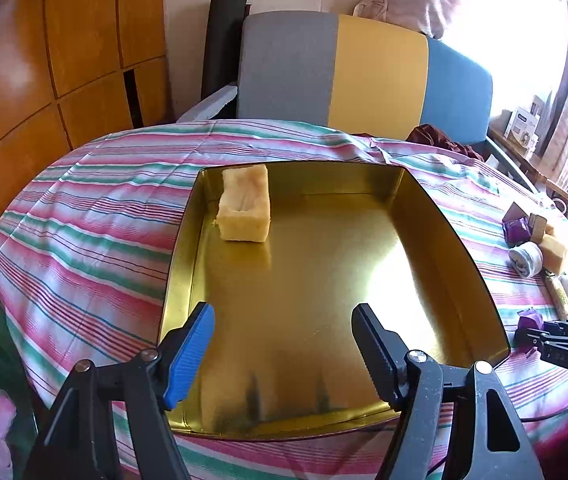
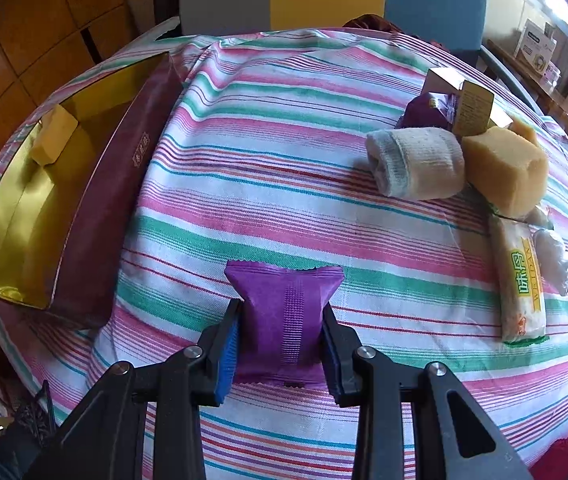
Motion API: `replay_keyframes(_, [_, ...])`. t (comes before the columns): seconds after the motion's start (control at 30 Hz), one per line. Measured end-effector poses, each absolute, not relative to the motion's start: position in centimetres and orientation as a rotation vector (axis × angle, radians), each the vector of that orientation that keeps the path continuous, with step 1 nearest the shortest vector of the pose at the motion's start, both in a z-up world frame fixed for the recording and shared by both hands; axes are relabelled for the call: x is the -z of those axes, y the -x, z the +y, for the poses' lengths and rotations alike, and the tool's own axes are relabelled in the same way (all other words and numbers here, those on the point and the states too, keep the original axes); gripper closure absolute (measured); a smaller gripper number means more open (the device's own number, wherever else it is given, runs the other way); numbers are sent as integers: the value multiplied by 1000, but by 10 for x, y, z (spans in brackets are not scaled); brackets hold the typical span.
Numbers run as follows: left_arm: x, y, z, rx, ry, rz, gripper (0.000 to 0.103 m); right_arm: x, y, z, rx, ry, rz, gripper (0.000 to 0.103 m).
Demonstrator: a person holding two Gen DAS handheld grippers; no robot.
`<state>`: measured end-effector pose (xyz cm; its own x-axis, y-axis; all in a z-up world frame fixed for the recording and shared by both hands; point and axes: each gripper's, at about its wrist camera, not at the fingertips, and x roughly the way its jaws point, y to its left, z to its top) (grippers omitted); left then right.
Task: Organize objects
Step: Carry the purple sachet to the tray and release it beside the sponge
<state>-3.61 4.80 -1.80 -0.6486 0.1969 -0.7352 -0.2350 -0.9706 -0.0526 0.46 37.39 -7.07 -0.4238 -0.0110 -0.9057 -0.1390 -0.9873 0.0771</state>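
Surface: round table (image 2: 284, 128) under a pink/green/white striped cloth. Room: wood-panel wall on the left, a chair (image 1: 363, 68) with grey, yellow and blue back panels behind the table, bright window on the right, a shelf with boxes beneath it.

Your left gripper (image 1: 284, 356) is spread with nothing between the pads, hanging over the near end of the gold tin (image 1: 435, 216). Your right gripper (image 2: 280, 344) is pinching a purple packet (image 2: 284, 316), which sits low over the cloth.

Left view only: the tin's full gold interior, with one yellow sponge block (image 1: 244, 204) in the far left corner. Your right gripper shows only at that view's right edge.

Right view only: the tin's maroon outer wall, and the pile at the right in detail.

Count in the right view:
- sponge blocks: 2, the one in the tin and a second sponge block (image 2: 507, 168) in the pile
- rolled sock (image 2: 415, 162): 1, touching that second block
- purple packets: 2, one held and another packet (image 2: 427, 112) behind the sock
- gold carton (image 2: 471, 106): 1
- long snack pack (image 2: 521, 280) with green lettering: 1
- clear wrapped lump (image 2: 555, 256): 1, beside the snack pack
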Motion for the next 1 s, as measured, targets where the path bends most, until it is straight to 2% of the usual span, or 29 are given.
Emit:
replay_keyframes(0.27, [17,36,32,-2669,1186,42,31,37,4,351,-2689,1539,306,68])
replay_keyframes(0.47, [13,34,16,-2679,1186,7,31,5,27,297,-2870,1538,287,68])
replay_keyframes(0.67, [9,34,-22,-2752,1208,-27,31,10,68,222,-2973,1668,165,68])
replay_keyframes(1.0, [21,40,-76,-2831,1289,-152,31,47,144,127,-2941,1856,72,68])
